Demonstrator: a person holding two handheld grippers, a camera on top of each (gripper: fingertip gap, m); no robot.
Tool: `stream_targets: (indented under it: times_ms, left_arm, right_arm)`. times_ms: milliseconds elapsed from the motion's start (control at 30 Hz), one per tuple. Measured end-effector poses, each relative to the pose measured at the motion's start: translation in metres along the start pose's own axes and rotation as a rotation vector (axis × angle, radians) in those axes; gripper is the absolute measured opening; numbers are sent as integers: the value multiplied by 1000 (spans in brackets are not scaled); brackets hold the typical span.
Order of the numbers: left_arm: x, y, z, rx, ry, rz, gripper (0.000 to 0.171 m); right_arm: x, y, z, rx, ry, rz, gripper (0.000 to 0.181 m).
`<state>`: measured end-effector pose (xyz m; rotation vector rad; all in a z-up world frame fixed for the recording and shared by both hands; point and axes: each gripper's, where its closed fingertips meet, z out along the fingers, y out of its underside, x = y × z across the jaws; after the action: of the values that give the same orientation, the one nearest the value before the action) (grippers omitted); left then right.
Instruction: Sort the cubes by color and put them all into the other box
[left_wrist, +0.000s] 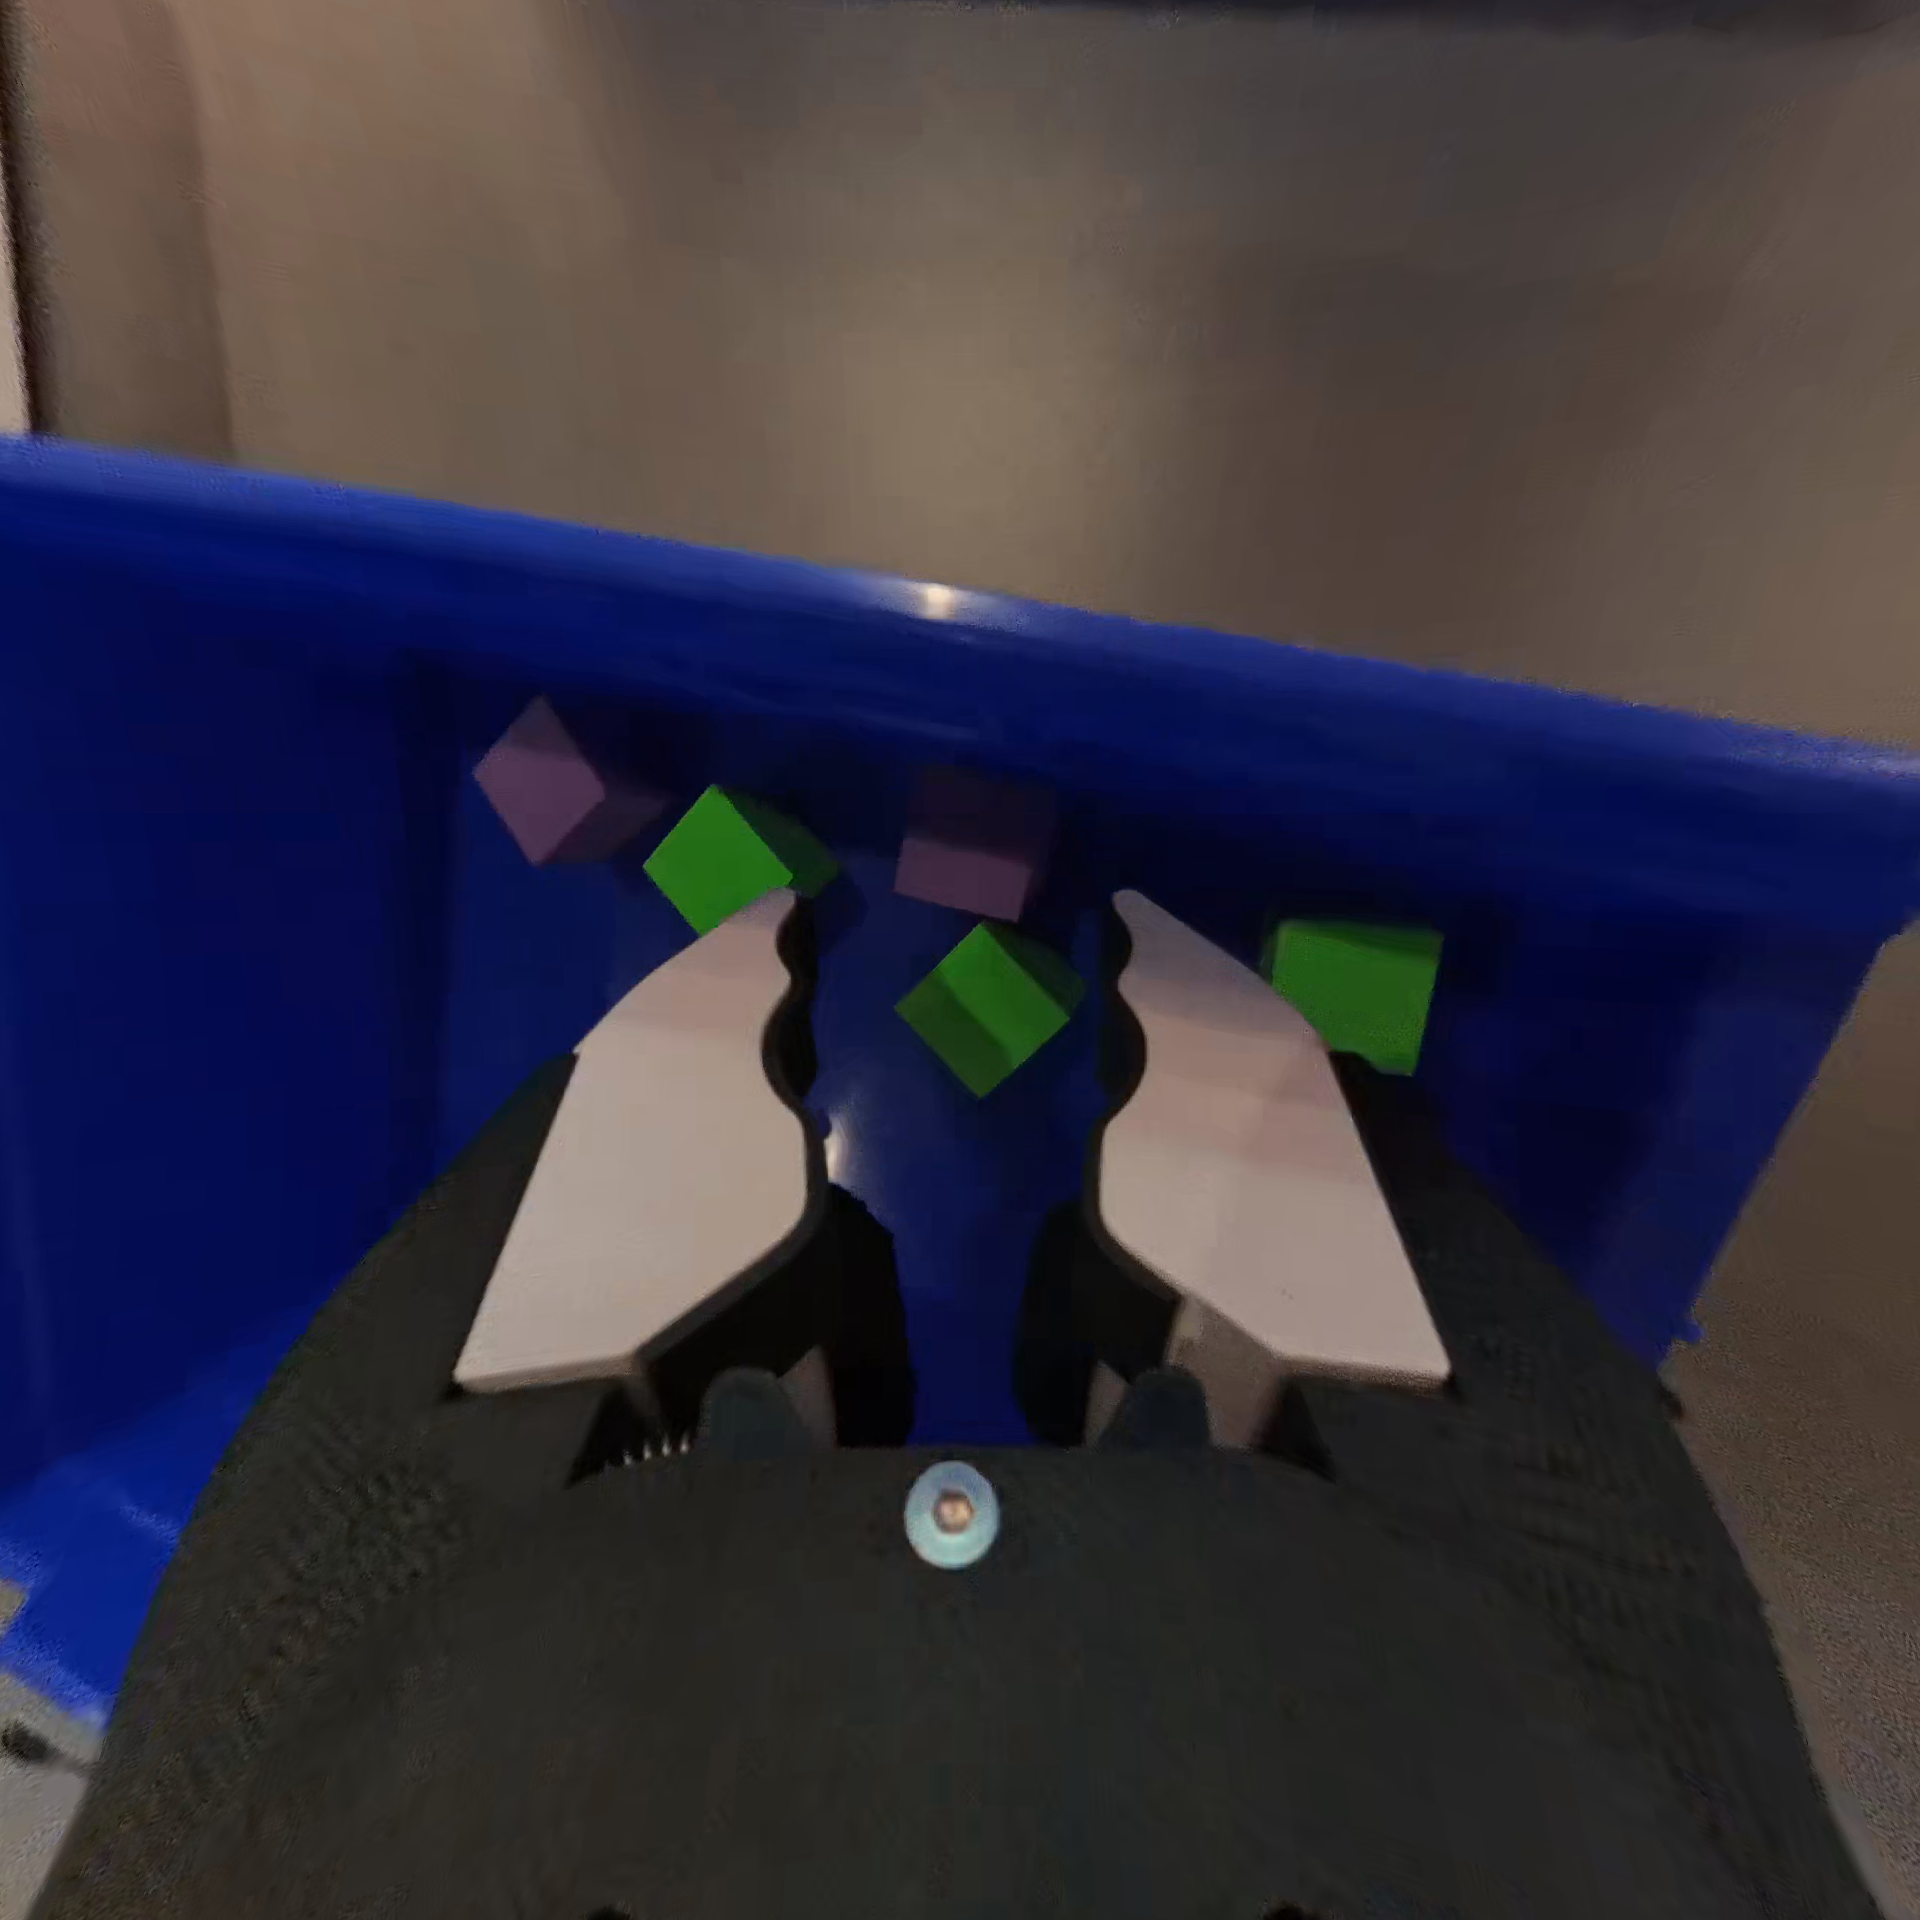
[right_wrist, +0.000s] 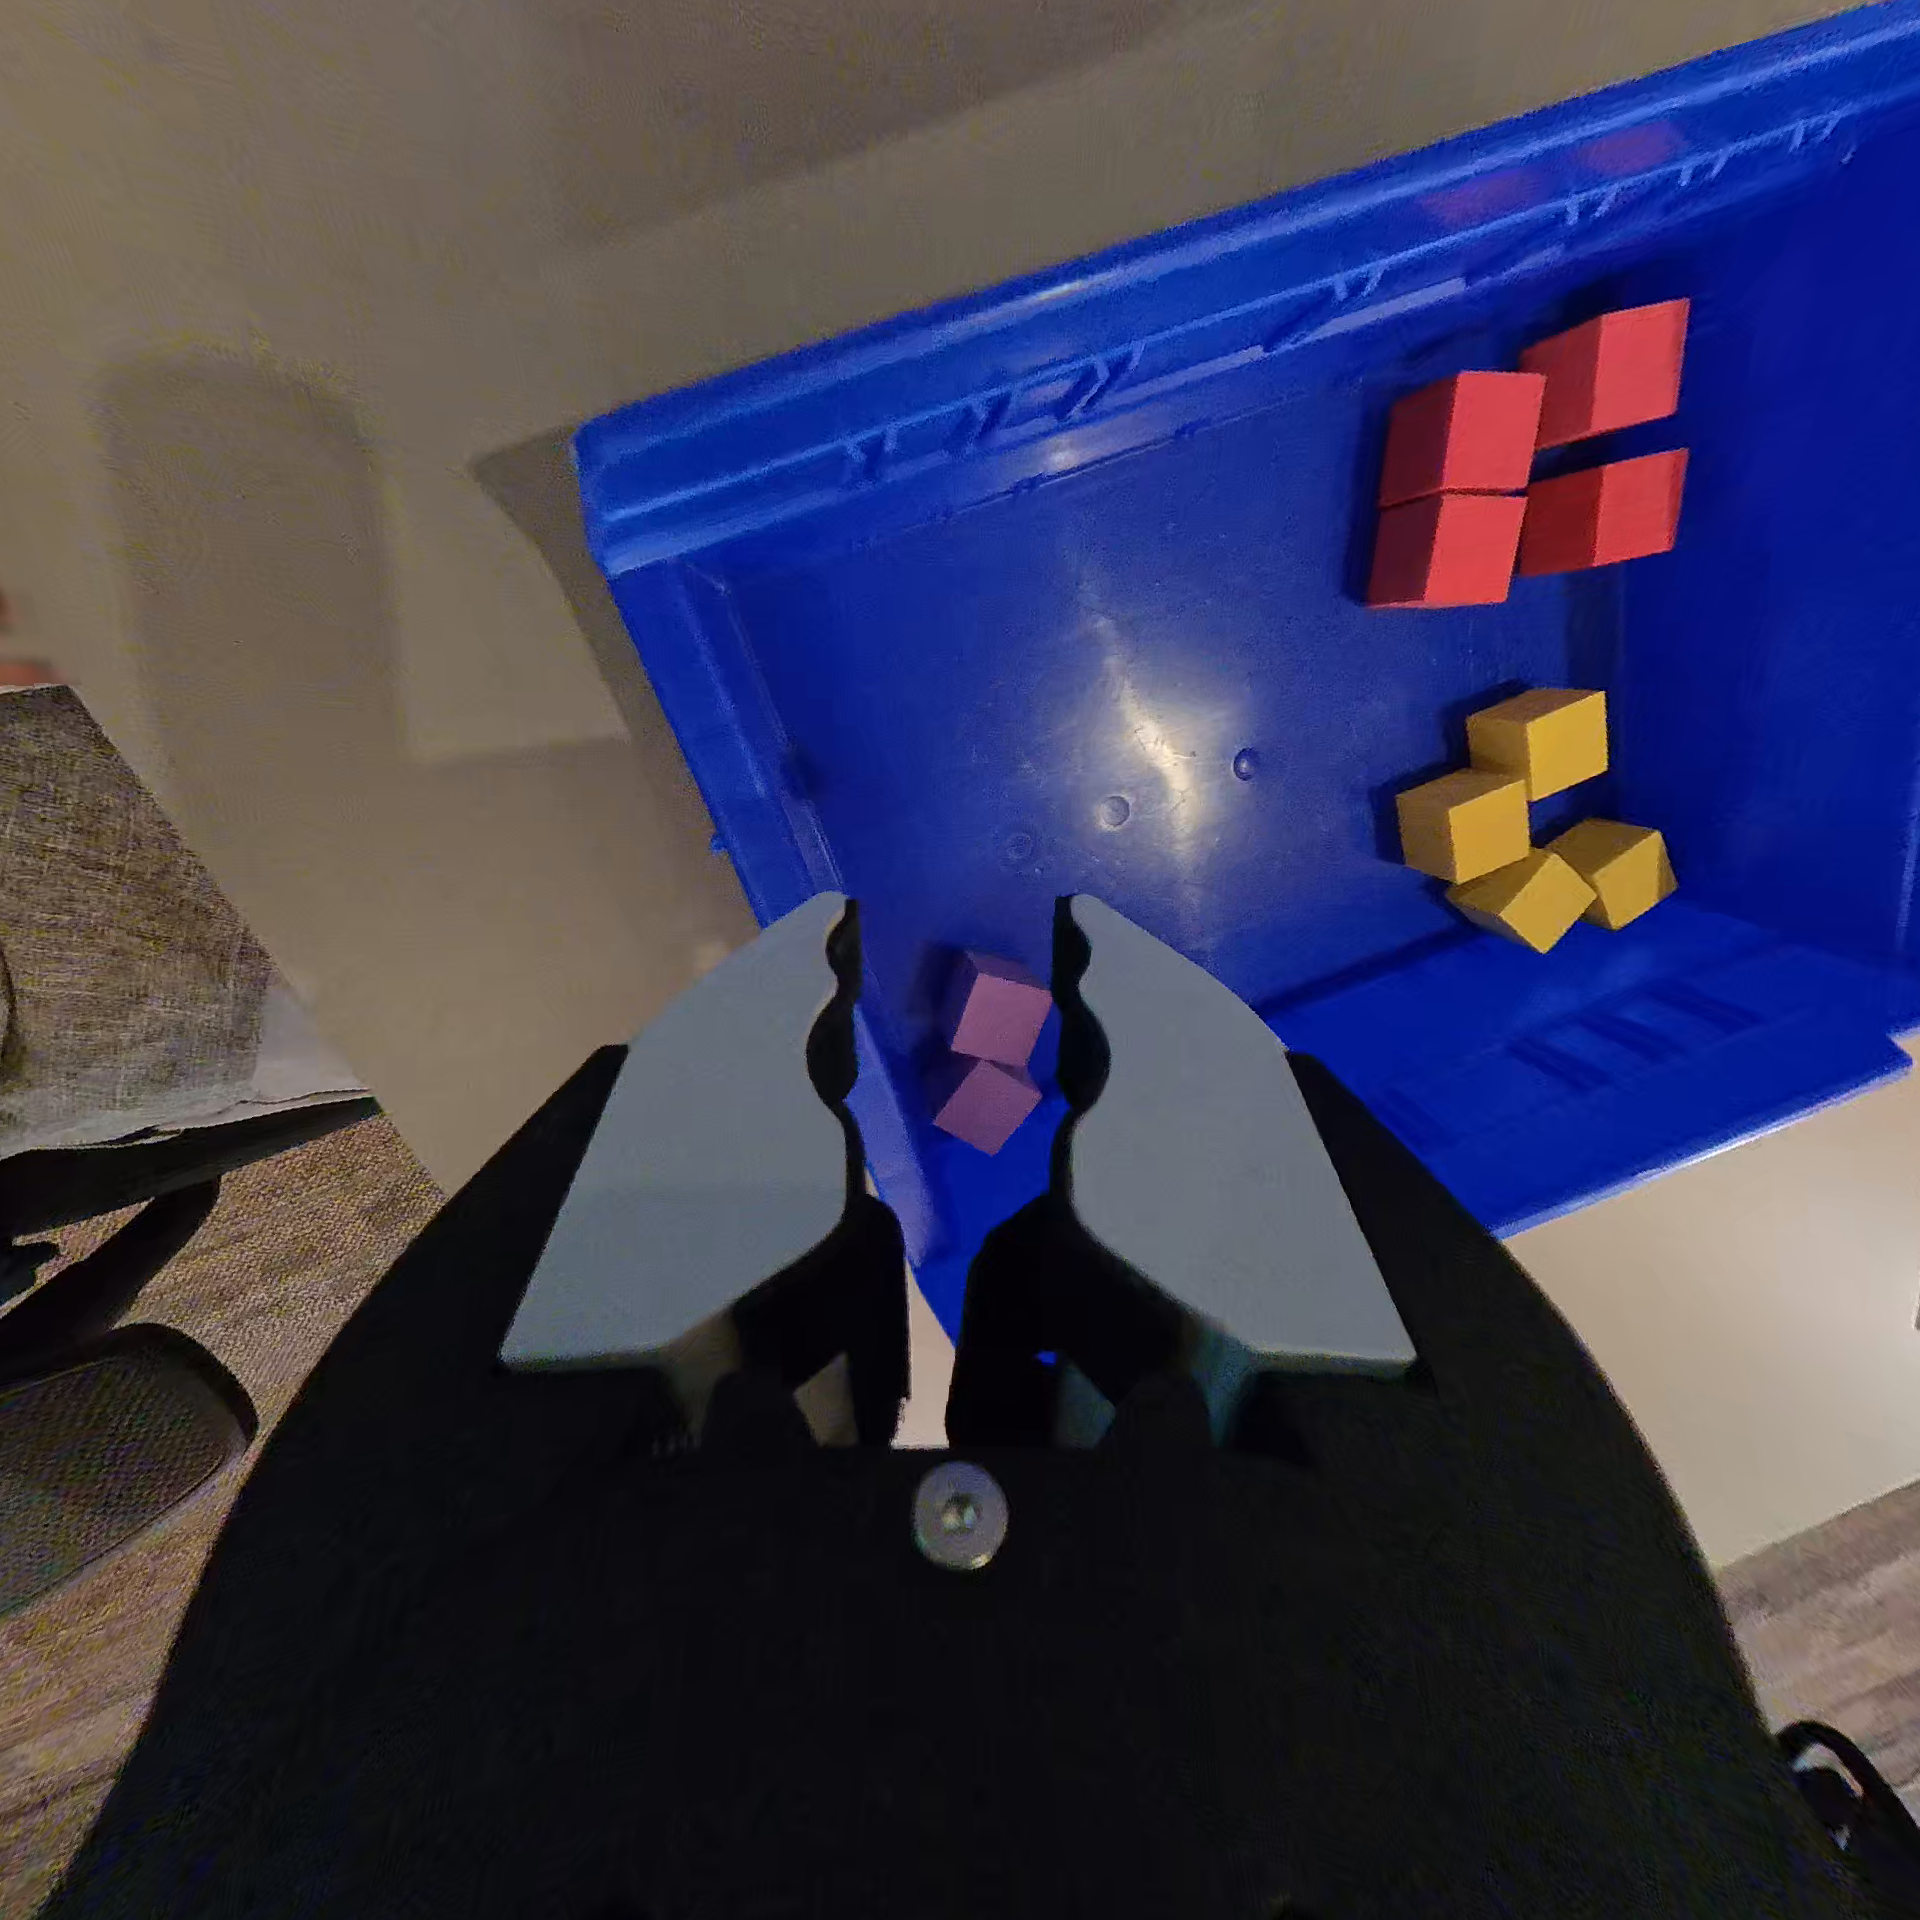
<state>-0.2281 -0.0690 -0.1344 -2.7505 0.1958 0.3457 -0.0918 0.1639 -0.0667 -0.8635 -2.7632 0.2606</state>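
In the left wrist view my left gripper (left_wrist: 951, 906) is open and empty inside a blue bin (left_wrist: 935, 686). A green cube (left_wrist: 987, 1006) lies just beyond and between its fingers. Two more green cubes (left_wrist: 732, 857) (left_wrist: 1351, 992) and two purple cubes (left_wrist: 551, 784) (left_wrist: 971, 857) lie near the bin's far wall. In the right wrist view my right gripper (right_wrist: 956, 909) is open and empty above the corner of a blue bin (right_wrist: 1091, 675). Two purple cubes (right_wrist: 997, 1013) (right_wrist: 982, 1101) show between its fingers, lower down in the bin.
In the right wrist view several red cubes (right_wrist: 1527, 457) and several yellow cubes (right_wrist: 1527, 821) lie at the bin's right side. The bin stands on a pale tabletop (right_wrist: 468, 520). A grey chair (right_wrist: 114, 914) and carpet are at the left.
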Motion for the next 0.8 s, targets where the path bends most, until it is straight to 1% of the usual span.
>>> stream_targets:
  times_ms: [133,233,300,333,367,433,500,567,633,700,733,767,800]
  left_arm:
    - [7,-6,7,8,115,107,51]
    - [7,-2,15,-54,143,158,47]
    - [9,0,21,-70,169,174,39]
    - [7,0,23,-73,165,183,38]
    - [5,0,23,-70,161,190,30]
    - [4,1,23,-70,178,183,29]
    - [0,3,22,-82,154,180,28]
    - [-5,3,14,-56,132,150,28]
    - [-10,1,-1,6,118,72,28]
    - [-12,-6,-25,133,134,-48,29]
    - [-10,-13,-41,230,172,-123,29]
    - [-6,-25,-60,354,230,-201,28]
    - [0,-39,-83,507,312,-279,28]
  right_arm:
    - [0,0,2,13,-14,10,35]
    - [1,1,3,10,-18,15,36]
    - [1,1,2,10,-17,14,35]
    - [0,0,1,10,-17,14,35]
    - [0,0,1,12,-16,13,35]
    - [-1,-2,-1,14,-13,8,35]
    - [-1,-3,-2,7,-11,1,35]
    - [-2,-6,-4,8,-6,-6,35]
    - [-5,-15,-7,43,3,-28,36]
    - [-11,-37,-12,154,32,-86,38]
    - [-15,-52,-16,232,52,-126,38]
    - [-21,-68,-21,315,69,-165,38]
    - [-28,-84,-26,399,87,-198,39]
